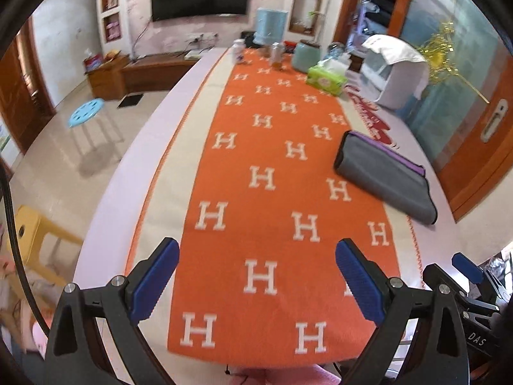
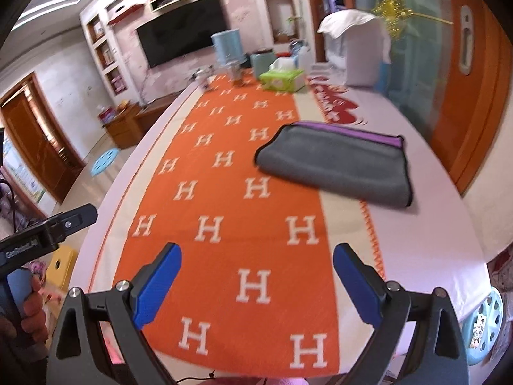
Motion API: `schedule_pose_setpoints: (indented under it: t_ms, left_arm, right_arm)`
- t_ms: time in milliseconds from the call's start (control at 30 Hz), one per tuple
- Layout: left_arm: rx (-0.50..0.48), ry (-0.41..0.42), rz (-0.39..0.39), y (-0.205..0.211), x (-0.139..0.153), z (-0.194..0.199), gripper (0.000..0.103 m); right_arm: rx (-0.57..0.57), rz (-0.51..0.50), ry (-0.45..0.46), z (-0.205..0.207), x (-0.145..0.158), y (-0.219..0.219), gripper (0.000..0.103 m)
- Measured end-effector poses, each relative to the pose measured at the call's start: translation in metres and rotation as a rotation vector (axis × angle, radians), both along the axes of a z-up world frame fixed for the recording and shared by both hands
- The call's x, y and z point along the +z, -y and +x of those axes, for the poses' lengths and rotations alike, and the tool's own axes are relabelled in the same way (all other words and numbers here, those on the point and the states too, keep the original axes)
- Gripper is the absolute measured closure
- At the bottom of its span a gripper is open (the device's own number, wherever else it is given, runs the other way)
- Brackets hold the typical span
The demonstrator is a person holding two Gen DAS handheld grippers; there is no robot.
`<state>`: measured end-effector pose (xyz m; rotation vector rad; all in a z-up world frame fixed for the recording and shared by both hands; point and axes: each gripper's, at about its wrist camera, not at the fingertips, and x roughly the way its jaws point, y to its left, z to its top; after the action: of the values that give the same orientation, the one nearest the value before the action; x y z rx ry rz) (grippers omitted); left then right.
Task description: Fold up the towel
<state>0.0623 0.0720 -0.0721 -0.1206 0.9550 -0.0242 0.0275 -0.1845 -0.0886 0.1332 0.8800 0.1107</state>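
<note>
A grey towel (image 1: 384, 176) with a purple edge lies folded on the right side of the long table, partly on the orange cloth with white H marks (image 1: 272, 192). It also shows in the right wrist view (image 2: 340, 163). My left gripper (image 1: 256, 256) is open and empty above the near end of the cloth, well short of the towel. My right gripper (image 2: 256, 260) is open and empty too, near the table's front edge. The right gripper's fingers (image 1: 465, 268) show at the lower right of the left wrist view.
A green tissue box (image 1: 325, 78), a teal container (image 1: 306, 56), bottles and a blue dispenser (image 1: 269, 25) stand at the table's far end. A white appliance (image 1: 397, 73) stands by the wooden door on the right. Stools stand on the floor to the left.
</note>
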Motion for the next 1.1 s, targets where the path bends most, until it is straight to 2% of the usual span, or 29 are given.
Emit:
schedule_pose_setpoints:
  t_ms: [167,500,767,867,967,1100]
  left_arm:
    - [0.021,-0.02,0.01,0.008,0.01,-0.018,0.005]
    - [-0.004,-0.011,0.012,0.035,0.046,-0.044,0.005]
    - [-0.008,0.001,0.03,0.047,0.064,-0.061,0.005]
    - [0.012,0.032,0.049,0.046,0.069,-0.067,0.005]
    - [0.022,0.054,0.06,0.045,0.071,-0.071,0.001]
    - [0.03,0.071,0.058,0.042,0.072,-0.073,0.001]
  right_arm:
    - [0.039,-0.003,-0.067,-0.005,0.003,0.004,0.007]
    - [0.061,0.052,-0.148,-0.034,0.039,0.031,0.007]
    - [0.036,0.081,-0.112,-0.058,0.069,0.035,0.007]
    - [0.024,0.036,-0.074,-0.063,0.076,0.03,0.002]
    - [0.011,0.028,-0.062,-0.065,0.076,0.028,0.0]
    - [0.007,0.021,-0.073,-0.063,0.072,0.024,0.0]
